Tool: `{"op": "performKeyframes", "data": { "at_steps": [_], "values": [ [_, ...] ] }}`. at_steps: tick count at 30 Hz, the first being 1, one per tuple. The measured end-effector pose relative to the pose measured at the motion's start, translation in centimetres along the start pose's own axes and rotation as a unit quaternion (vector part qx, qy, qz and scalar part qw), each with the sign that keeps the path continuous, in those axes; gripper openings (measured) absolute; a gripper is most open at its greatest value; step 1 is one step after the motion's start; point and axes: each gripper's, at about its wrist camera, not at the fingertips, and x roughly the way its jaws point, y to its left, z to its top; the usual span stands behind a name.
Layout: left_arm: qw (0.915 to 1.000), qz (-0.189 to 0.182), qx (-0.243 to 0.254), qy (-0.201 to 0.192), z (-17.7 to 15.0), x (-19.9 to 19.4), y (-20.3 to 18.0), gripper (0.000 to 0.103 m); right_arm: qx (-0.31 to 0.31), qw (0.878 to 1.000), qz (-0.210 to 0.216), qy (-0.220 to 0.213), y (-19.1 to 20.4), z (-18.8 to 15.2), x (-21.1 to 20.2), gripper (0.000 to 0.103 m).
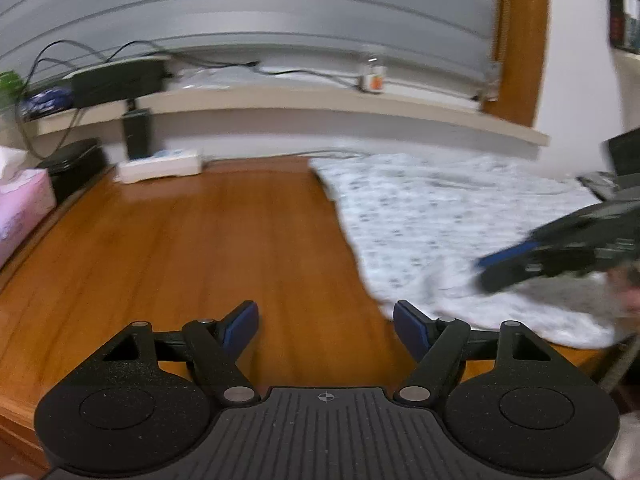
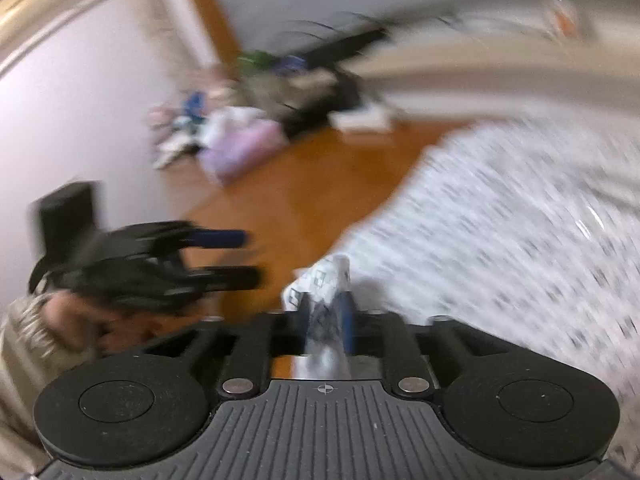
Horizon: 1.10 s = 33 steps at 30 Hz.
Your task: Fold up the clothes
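A white garment with a small dark print (image 1: 452,232) lies spread on the right part of the wooden table (image 1: 192,248). My left gripper (image 1: 326,326) is open and empty, low over bare wood just left of the garment's near edge. My right gripper (image 2: 326,312) is shut on a bunched corner of the garment (image 2: 326,276); the rest of the cloth (image 2: 520,232) spreads to its right. The right gripper shows blurred in the left wrist view (image 1: 560,256), over the garment. The left gripper shows in the right wrist view (image 2: 224,256), open.
A pink tissue box (image 1: 20,200) stands at the table's left edge. A white power strip (image 1: 160,166), a black box (image 1: 76,166) and cables sit along the back. A shelf (image 1: 320,100) runs behind. Both views are motion-blurred.
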Motion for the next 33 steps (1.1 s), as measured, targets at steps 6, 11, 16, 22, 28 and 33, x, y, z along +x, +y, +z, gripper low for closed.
{"op": "performKeyframes", "data": {
  "at_steps": [6, 11, 16, 22, 28, 33],
  "values": [
    [0.9986, -0.043, 0.030, -0.003, 0.2, 0.5, -3.4, 0.078, 0.012, 0.999, -0.036, -0.010, -1.3, -0.2, -0.3, 0.034],
    [0.9982, -0.034, 0.049, -0.001, 0.8, 2.4, -4.9, 0.077, -0.055, 0.998, -0.034, -0.020, 1.7, -0.8, -1.7, 0.035],
    [0.9986, -0.018, 0.050, -0.001, 1.6, 3.4, -4.8, 0.076, -0.151, 0.988, -0.042, 0.001, 4.6, -2.0, -1.7, 0.042],
    [0.9991, -0.019, 0.035, -0.014, 2.4, 2.7, -3.6, 0.076, -0.183, 0.981, -0.066, -0.002, 5.2, -2.4, -1.6, 0.031],
    [0.9976, -0.052, 0.045, -0.007, 2.3, 2.4, -4.2, 0.077, -0.115, 0.988, -0.100, -0.030, 1.3, -0.4, -3.3, 0.020],
    [0.9989, -0.026, 0.038, -0.003, 2.2, 2.6, -3.7, 0.077, -0.156, 0.985, -0.072, -0.013, 3.1, -1.5, -2.9, 0.029]
  ]
}}
